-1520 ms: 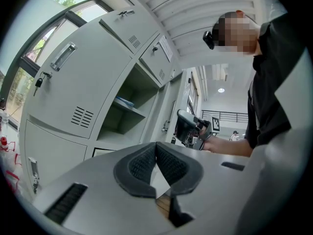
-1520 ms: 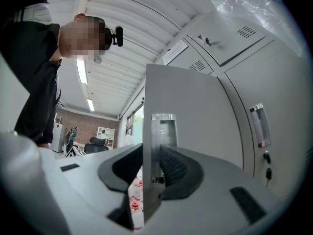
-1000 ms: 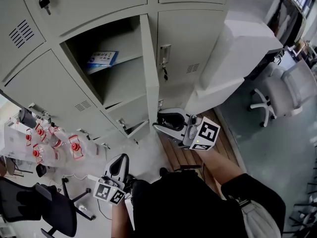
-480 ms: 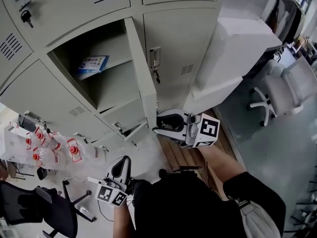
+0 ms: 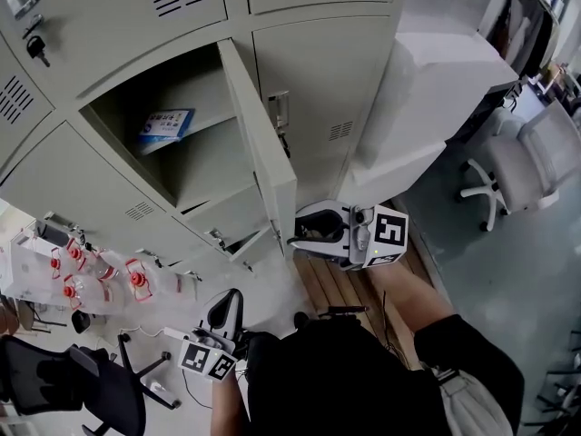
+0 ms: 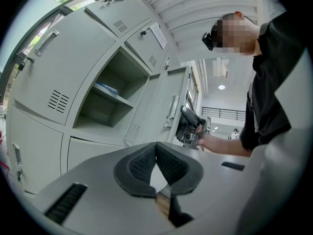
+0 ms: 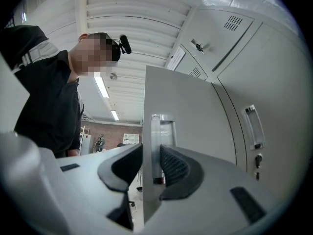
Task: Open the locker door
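Observation:
The grey locker door point(image 5: 261, 143) stands open, edge-on to me in the head view. My right gripper point(image 5: 296, 236) is shut on its lower free edge. In the right gripper view the door point(image 7: 195, 126) and its recessed handle point(image 7: 157, 146) sit between the pads of the right gripper point(image 7: 151, 153). The open compartment point(image 5: 182, 166) holds a blue booklet point(image 5: 166, 123) on its shelf. My left gripper point(image 5: 225, 305) hangs low at the left, away from the lockers. In its own view the left gripper point(image 6: 156, 148) is shut with nothing in it, and the door point(image 6: 166, 97) and right gripper point(image 6: 190, 126) show ahead.
A table with red-capped bottles point(image 5: 91, 275) and a black office chair point(image 5: 64, 380) are at the lower left. A large wrapped white cabinet point(image 5: 436, 89) stands right of the lockers, a white chair point(image 5: 517, 166) beyond it. Keys point(image 5: 36, 48) hang from another locker.
The door has swung further open, its free edge coming out to the right with my right gripper still on it. The left gripper has shifted slightly.

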Tool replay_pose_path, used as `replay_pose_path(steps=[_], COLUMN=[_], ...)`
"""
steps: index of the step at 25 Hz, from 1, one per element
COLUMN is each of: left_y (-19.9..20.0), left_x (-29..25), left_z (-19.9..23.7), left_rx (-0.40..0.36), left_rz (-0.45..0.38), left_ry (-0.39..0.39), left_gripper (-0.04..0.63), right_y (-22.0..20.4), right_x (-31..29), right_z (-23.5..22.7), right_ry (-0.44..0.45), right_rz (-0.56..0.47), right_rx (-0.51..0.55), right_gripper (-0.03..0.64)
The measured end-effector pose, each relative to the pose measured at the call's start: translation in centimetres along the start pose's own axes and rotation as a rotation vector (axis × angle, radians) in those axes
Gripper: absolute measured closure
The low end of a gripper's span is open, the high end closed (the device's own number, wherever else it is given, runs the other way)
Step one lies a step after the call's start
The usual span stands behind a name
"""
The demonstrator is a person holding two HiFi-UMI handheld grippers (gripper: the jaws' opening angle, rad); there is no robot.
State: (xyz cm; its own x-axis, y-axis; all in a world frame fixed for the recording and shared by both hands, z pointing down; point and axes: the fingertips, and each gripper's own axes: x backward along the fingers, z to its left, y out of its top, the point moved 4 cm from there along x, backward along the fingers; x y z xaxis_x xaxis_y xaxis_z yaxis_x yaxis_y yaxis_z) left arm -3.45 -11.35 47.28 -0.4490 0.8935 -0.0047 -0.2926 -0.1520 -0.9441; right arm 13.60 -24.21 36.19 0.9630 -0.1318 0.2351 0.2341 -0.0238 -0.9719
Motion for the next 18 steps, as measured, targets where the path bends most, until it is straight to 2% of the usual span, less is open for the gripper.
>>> replay_pose_path(steps=[18], left_y=[-0.2], left_x=[-0.1], left_z=[-0.7], left_rx=[-0.008], left_rz=[0.025], left_ry=[0.005], left_gripper=[0.580], right_y=[0.5], right_x=[3.1], right_z=[-1.5], right_ry=[0.114], right_rz=[-0.029], right_rx=[-0.022], right_gripper=[0.492])
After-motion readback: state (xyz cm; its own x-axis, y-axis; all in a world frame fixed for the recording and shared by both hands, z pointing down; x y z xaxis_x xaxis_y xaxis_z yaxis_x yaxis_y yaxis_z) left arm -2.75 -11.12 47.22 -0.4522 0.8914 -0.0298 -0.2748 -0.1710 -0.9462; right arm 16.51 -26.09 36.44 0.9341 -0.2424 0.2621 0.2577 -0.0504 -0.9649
